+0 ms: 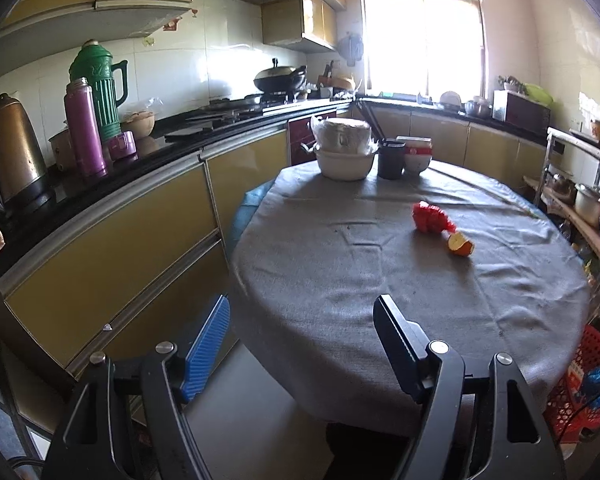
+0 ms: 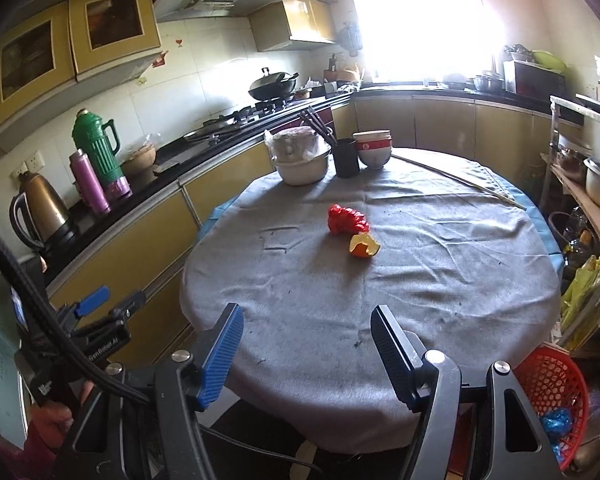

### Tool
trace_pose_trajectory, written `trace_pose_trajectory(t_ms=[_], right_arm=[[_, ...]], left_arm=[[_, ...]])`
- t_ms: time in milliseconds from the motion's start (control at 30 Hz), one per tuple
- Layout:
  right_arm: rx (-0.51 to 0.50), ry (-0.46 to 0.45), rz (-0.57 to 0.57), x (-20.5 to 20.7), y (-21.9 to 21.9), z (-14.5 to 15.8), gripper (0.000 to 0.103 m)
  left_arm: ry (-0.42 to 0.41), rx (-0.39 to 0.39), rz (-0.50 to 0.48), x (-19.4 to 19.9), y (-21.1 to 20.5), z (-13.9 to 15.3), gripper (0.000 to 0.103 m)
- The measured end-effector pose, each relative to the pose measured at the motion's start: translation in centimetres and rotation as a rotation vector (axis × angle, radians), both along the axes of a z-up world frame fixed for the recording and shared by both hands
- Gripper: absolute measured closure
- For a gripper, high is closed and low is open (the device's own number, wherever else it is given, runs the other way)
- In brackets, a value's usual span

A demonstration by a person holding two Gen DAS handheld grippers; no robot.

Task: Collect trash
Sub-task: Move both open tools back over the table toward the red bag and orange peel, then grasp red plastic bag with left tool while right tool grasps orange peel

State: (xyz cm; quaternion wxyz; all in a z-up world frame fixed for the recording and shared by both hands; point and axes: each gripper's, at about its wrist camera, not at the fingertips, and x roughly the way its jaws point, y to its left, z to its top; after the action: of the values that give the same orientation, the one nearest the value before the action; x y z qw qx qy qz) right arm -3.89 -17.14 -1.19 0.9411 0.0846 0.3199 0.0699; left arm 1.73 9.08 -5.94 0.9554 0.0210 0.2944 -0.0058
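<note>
While both grippers hang empty at the near edge of the table, the trash is not yet collected.

Nearest, the left gripper (image 1: pixel 300 344) and the right gripper (image 2: pixel 306 344) both have their blue ribbed pads spread apart with nothing between them, above the near rim of the round table covered with grey cloth (image 2: pixel 440 320). Low at the right of the table stands the red plastic lattice basket (image 2: pixel 556 384), with something blue inside; it is probably the place for the trash. Farther, near the middle of the cloth, the crumpled red wrapper (image 2: pixel 346 218) and the orange fruit peel piece (image 2: pixel 364 246) lie just beside each other, untouched. At the far edge the white bowls (image 2: pixel 300 170) and the black cup (image 2: pixel 346 158) stand. So both pieces seem left to pick and carry.
</note>
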Motion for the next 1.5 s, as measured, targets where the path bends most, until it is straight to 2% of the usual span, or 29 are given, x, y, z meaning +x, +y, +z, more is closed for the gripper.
trace_pose_trajectory(t_ms=[133, 267, 467, 600, 833, 1033, 1233, 1333, 1500], right_arm=[[0.006, -0.001, -0.013, 0.8, -1.6, -0.4, 0.033], [0.054, 0.038, -0.031, 2.8, -3.6, -2.3, 0.032], [0.096, 0.123, -0.011, 8.2, -5.0, -6.4, 0.033], [0.12, 0.158, 0.006, 12.8, -5.6, -8.4, 0.033], [0.084, 0.195, 0.05, 20.7, -5.1, -11.2, 0.033], [0.062, 0.235, 0.078, 25.2, -5.6, -13.7, 0.032], [0.053, 0.259, 0.091, 27.5, -6.2, -15.5, 0.032], [0.083, 0.267, 0.089, 28.2, -6.6, -16.4, 0.032], [0.071, 0.237, 0.087, 28.6, -6.4, -16.6, 0.032]], left_arm=[[0.055, 0.009, 0.021, 1.3, 0.4, -1.6, 0.028], [0.117, 0.032, 0.056, 3.0, 0.8, -3.6, 0.028], [0.209, 0.055, 0.114, 6.0, 1.2, -6.3, 0.028], [0.232, 0.076, 0.124, 8.1, 0.5, -6.9, 0.028], [0.207, 0.126, 0.073, 13.2, -2.7, -5.8, 0.028], [0.222, 0.1, 0.023, 17.4, -4.8, -5.4, 0.028], [0.232, 0.096, -0.05, 21.5, -8.1, -5.3, 0.028], [0.252, 0.084, -0.09, 23.6, -9.9, -5.5, 0.028], [0.279, 0.069, -0.149, 27.3, -12.6, -5.8, 0.028]])
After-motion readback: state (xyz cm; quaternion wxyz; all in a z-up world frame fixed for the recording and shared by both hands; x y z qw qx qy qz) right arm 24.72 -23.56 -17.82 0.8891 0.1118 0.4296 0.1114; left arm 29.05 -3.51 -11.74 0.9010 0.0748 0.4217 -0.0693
